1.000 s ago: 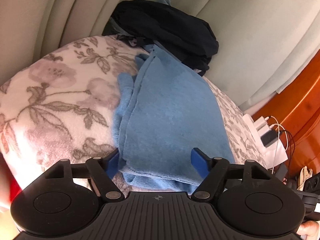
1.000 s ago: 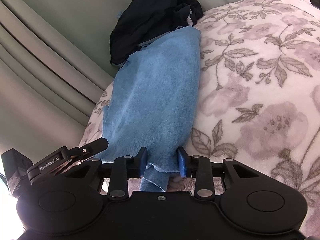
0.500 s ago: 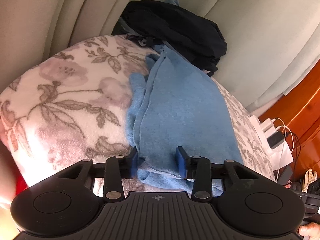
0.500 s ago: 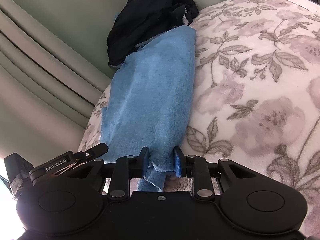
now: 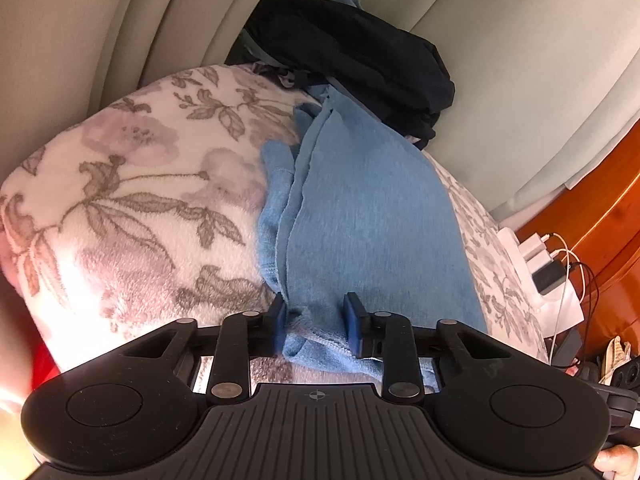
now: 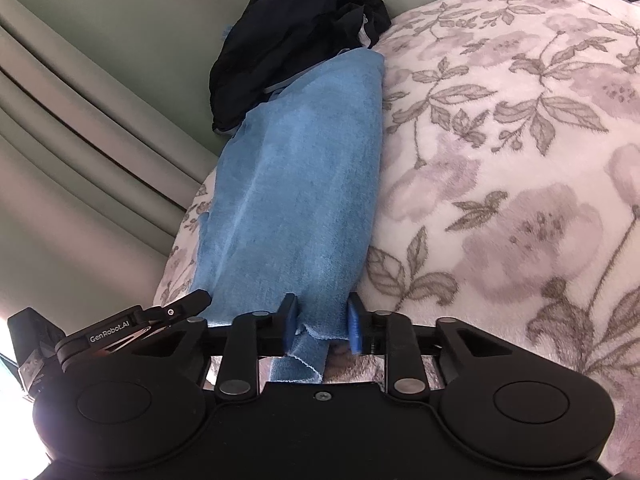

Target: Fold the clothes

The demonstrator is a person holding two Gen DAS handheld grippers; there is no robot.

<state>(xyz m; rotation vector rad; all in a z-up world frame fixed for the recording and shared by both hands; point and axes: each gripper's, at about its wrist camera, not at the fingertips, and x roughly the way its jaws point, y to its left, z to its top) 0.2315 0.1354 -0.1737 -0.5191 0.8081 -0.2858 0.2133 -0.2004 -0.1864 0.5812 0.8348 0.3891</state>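
Blue garment [image 5: 372, 216] lies lengthwise on floral blanket [image 5: 132, 216]; your left gripper [image 5: 318, 322] and right gripper [image 6: 320, 322] have just been closing, each pinching a near-hem corner so you can lift evenly.

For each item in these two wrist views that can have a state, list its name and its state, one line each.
blue garment: folded lengthwise, flat on the blanket
dark clothes: crumpled heap
left gripper: just closing on the garment's near edge
right gripper: just closing on the near edge

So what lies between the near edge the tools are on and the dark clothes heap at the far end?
Only the blue garment itself, running unbroken from the tools to the dark heap. Both wrist views show this.
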